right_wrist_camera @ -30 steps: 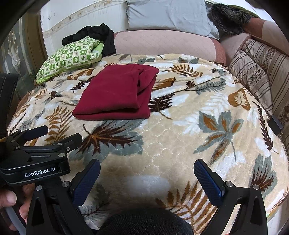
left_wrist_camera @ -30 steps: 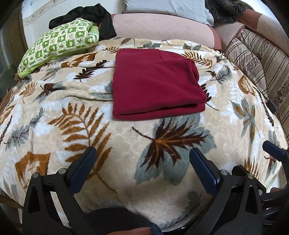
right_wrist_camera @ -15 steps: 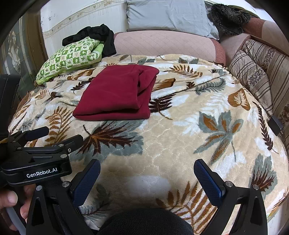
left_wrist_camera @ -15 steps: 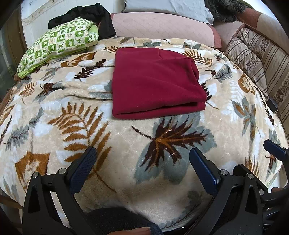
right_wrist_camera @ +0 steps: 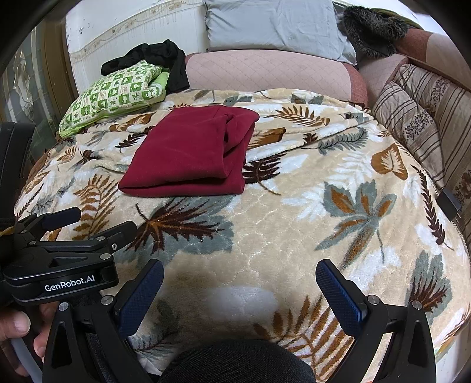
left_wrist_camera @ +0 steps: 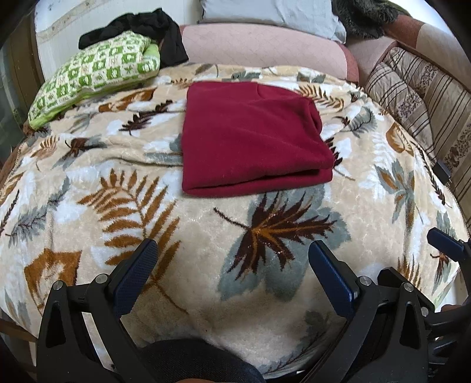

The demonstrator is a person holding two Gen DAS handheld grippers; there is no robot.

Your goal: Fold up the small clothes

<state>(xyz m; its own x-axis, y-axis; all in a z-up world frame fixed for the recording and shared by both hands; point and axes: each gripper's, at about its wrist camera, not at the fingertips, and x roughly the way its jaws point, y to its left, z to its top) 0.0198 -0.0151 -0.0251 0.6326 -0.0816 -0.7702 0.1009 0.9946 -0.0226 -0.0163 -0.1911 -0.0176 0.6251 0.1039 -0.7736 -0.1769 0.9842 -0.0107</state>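
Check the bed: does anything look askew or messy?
The red garment lies neatly folded on the blanket. One oddity: a black cloth sits crumpled behind the green pillow; nothing looks spilled or damaged.

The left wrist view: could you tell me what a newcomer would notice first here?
The folded dark red garment stands out, lying flat in the middle of the leaf-patterned blanket. Behind it to the left sits a green checked pillow with a black cloth draped over it. The left gripper hangs open in the foreground, empty.
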